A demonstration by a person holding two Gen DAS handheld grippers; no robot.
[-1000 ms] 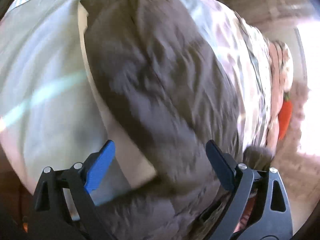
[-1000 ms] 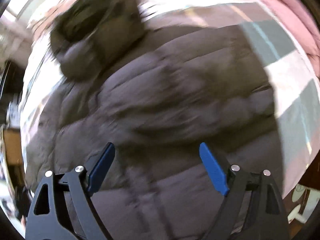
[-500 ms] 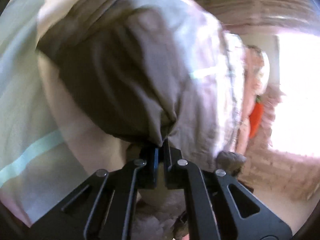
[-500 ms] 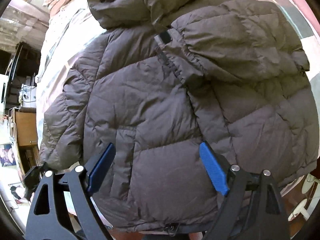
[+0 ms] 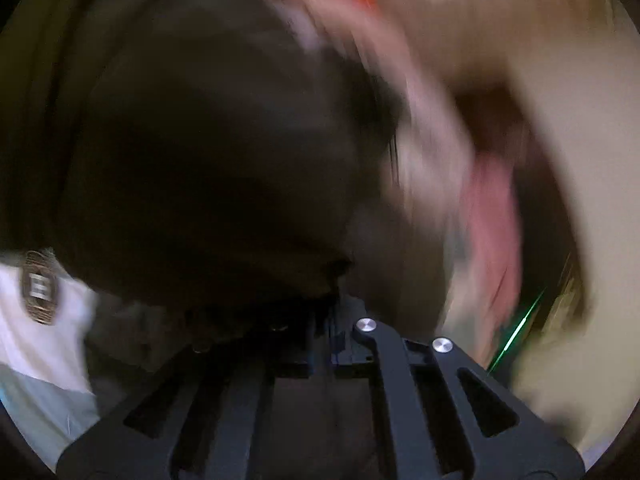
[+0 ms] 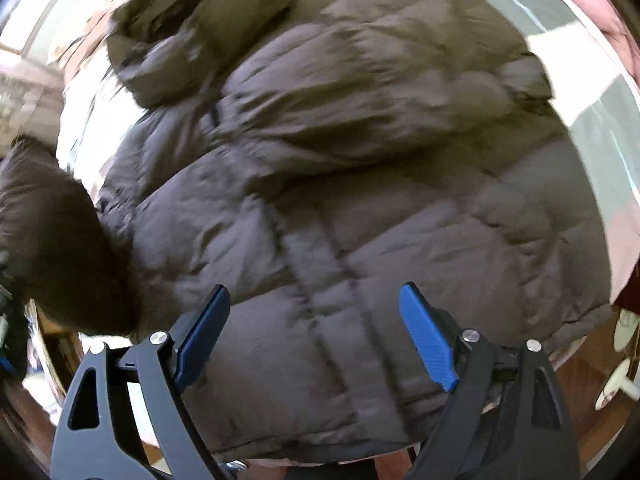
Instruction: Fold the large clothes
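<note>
The soft, bulky grey-brown quilted puffer jacket [image 6: 340,184] should compress easily; left gripper [image 5: 334,320] jaws clenched on its fabric, right gripper [image 6: 314,336] jaws released above the lower-frame hem, a good hold.

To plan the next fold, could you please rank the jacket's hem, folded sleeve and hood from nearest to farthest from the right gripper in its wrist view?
1. Hem, between the open jaws of the right gripper.
2. Folded sleeve, across mid-frame.
3. Hood, top left.

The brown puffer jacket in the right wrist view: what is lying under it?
The puffer jacket lies on a pale bed cover with coloured stripes, visible around its edges. What lies directly beneath the jacket is covered.
</note>
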